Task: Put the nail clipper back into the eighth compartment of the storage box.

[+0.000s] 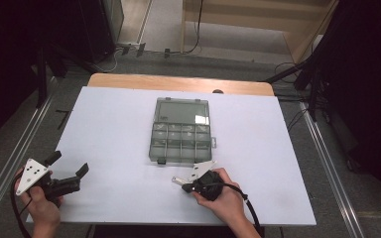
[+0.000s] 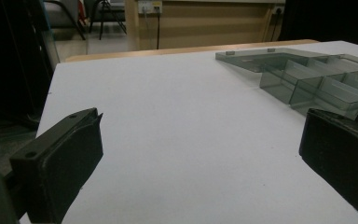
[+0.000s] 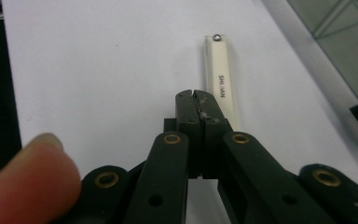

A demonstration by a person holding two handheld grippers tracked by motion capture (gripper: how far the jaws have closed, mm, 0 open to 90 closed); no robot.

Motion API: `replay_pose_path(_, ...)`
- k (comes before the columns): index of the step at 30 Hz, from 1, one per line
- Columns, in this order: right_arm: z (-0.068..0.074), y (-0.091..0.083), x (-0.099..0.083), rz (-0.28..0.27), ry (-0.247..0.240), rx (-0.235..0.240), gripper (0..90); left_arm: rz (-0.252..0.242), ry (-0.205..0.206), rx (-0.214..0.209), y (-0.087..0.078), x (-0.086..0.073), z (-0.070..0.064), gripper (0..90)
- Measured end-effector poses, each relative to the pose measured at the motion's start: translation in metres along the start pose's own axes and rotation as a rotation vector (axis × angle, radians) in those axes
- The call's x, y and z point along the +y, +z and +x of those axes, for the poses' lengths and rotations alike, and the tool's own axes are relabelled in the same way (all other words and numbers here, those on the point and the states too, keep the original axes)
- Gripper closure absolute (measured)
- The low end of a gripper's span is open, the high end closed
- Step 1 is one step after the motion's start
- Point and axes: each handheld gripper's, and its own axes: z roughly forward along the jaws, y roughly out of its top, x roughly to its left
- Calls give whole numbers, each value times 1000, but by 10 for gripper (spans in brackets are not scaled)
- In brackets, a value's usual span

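Note:
A smoky clear compartment box (image 1: 181, 130) lies open in the middle of the white table, lid folded back toward the far side; its dividers (image 2: 307, 79) show at the right of the left gripper view. My left gripper (image 1: 69, 163) sits at the near left corner, held in a hand, jaws wide open with bare table between them (image 2: 200, 154). My right gripper (image 1: 184, 187) is just in front of the box, its jaws shut against each other (image 3: 194, 95). A slim cream bar (image 3: 221, 79) with small print and a metal pin at its far end lies on the table beside the right jaw, and in the high view the bar (image 1: 177, 180) pokes out left of the gripper.
A white sheet (image 1: 114, 124) covers the table, with a strip of wood showing at the far edge (image 1: 178, 83). Metal rails run along both sides. A corner of the box (image 3: 340, 32) lies at the upper right of the right gripper view, and a fingertip (image 3: 32, 172) at its lower left.

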Motion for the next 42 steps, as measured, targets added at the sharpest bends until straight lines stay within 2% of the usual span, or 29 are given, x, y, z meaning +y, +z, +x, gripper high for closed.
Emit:
replay_pose_path(5, -8, -3, -3, -1, 19, -23, 900, -10, -7, -6, -1, 0, 0, 0)
replay_pose_path(9, -11, -3, -4, 1, 18, -27, 900, -10, -5, -7, -1, 0, 0, 0)
replay_pose_path(12, -10, -6, -3, 12, 0, -22, 900, -8, -4, -6, -1, 0, 0, 0)
replay_pose_path(16, -9, -14, 3, -5, -32, -6, 732, -9, -9, -4, 0, 0, 0, 0)
replay_pose_path(18, -9, -16, 8, -9, -34, -23, 626, -7, -9, -3, 0, 0, 0, 0)
replay_pose_path(19, -9, -15, 11, -6, -39, -40, 544, -5, -8, -3, 0, 0, 0, 0)
replay_pose_path(20, -9, -14, 13, 2, -46, -55, 521, -8, -8, -5, 0, 0, 0, 0)
replay_pose_path(22, -9, -11, 18, 10, -54, -53, 486, -8, -9, -4, 0, -1, 0, 0)
replay_pose_path(23, -8, -8, 22, 20, -57, -64, 431, -9, -9, -3, 0, -1, 0, 0)
replay_pose_path(25, -8, -7, 24, 24, -56, -63, 402, -8, -8, -4, 0, -1, 0, 0)
replay_pose_path(27, -8, -2, 30, 32, -63, -62, 281, -8, -8, -6, 0, -1, 0, 0)
replay_pose_path(29, -7, 1, 34, 35, -69, -55, 232, -8, -8, -6, 0, -1, 0, 0)
replay_pose_path(30, -6, 4, 36, 41, -75, -57, 149, -8, -7, -7, 0, -1, 0, 0)
replay_pose_path(31, -6, 6, 38, 49, -79, -52, 106, -7, -6, -8, 0, -1, 0, 0)
replay_pose_path(32, -6, 7, 40, 49, -83, -37, 105, -7, -6, -9, 0, -1, 0, 0)
replay_pose_path(34, -4, 10, 43, 59, -82, -48, 36, -7, -7, -10, 0, -1, 0, 0)
replay_pose_path(35, -4, 12, 44, 62, -90, -33, 20, -7, -7, -10, 0, -1, 0, 0)
replay_pose_path(37, -4, 15, 46, 76, -81, -23, 45, -9, -9, -10, 0, -1, 0, 0)
replay_pose_path(39, -5, 17, 46, 76, -87, -26, 209, -12, -10, -13, -1, -1, 0, 0)
replay_pose_path(41, -7, 20, 47, 95, -65, -28, 290, -12, -11, -15, -1, -1, 1, 0)
replay_pose_path(42, -9, 21, 47, 97, -73, -23, 341, -12, -12, -14, -1, -1, 1, 0)
